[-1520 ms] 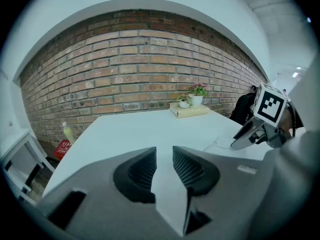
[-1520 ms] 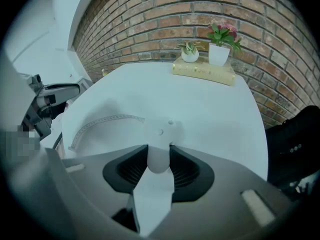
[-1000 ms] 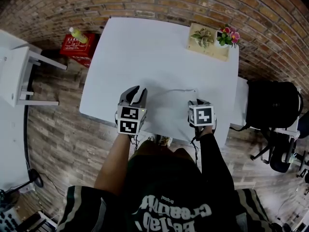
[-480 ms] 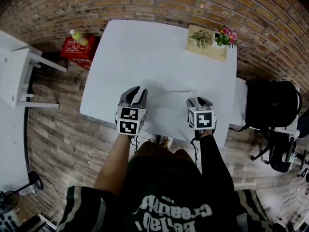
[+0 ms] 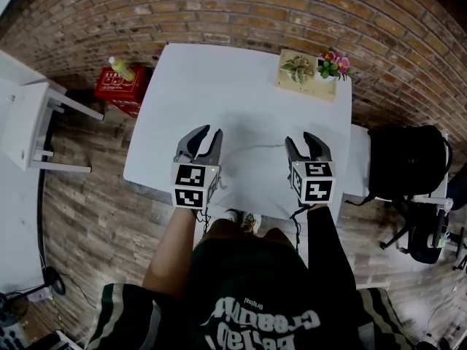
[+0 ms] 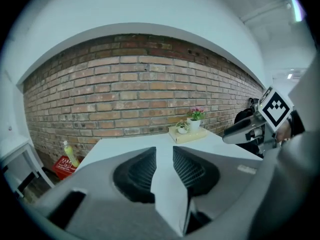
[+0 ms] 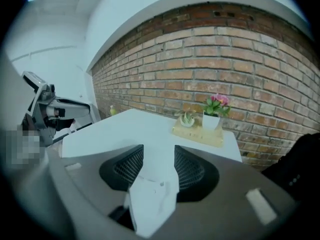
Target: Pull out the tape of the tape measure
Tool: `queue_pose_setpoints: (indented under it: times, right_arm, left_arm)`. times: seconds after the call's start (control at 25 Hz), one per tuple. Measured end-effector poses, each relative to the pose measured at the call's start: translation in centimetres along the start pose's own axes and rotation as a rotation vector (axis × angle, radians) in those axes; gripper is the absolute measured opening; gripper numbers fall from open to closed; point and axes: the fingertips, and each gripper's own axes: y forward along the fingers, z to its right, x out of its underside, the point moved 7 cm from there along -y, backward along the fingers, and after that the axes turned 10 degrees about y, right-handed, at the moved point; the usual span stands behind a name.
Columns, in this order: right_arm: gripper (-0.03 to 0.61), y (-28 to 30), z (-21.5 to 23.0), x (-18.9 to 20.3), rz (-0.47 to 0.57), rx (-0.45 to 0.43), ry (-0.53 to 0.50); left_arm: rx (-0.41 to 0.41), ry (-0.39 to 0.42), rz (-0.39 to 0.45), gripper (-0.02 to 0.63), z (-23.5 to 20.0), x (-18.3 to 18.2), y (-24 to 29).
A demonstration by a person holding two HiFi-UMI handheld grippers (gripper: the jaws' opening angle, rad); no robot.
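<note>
A thin pale tape [image 5: 252,146] lies on the white table [image 5: 219,79], running from my left gripper's right finger toward my right gripper. My left gripper [image 5: 204,138] [image 6: 164,169] hovers near the front edge, its jaws a narrow gap apart with only white showing between them. I cannot make out the tape measure's case there. My right gripper [image 5: 306,143] [image 7: 159,166] is raised beside the tape's right end, jaws apart and off the tape. Each gripper appears in the other's view: the right gripper [image 6: 250,129], the left gripper [image 7: 55,111].
A wooden tray with small potted plants [image 5: 306,75] [image 6: 187,133] [image 7: 200,131] sits at the table's far right corner by the brick wall. A red crate [image 5: 120,90] with a bottle stands on the floor at left, a white stool [image 5: 29,122] further left, a black backpack [image 5: 405,159] at right.
My right gripper has opened, let go of the tape's end and lifted forward. The left gripper has barely moved.
</note>
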Motion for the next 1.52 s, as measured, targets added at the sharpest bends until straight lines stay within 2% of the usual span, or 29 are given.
queue_pose_setpoints:
  times: [0.2,0.36,0.64,0.8,1.08,1.52]
  right_arm:
    - [0.206,-2.4,-0.6,-4.2,0.130,-0.025,-0.037]
    - [0.196,-4.2,-1.2,-7.1,0.235,-0.040,-0.077]
    - [0.189,-7.3,-2.0,-9.8,0.412,-0.084,-0.131]
    - [0.189,-7.8,-1.8,-9.7,0.423,-0.098,-0.137]
    - [0.183,-8.3,-0.7,-8.9,0.414,-0.095,-0.109]
    - [0.181,-8.5,-0.7,-7.7,0.382,-0.090,-0.103]
  left_arm:
    - [-0.032,0.014,0.115,0.114,-0.8,-4.8,-1.5]
    - [-0.069,0.057,0.214,0.114,-1.2,-8.7,-2.8]
    - [-0.083,0.113,0.334,0.114,-0.4,-12.9,-4.3]
    - [-0.062,0.119,0.369,0.114,0.6,-13.4,-4.4]
    - [-0.046,0.157,0.370,0.100,1.9,-13.3,-4.7]
    - [-0.001,0.159,0.393,0.084,3.0,-13.5,-4.5]
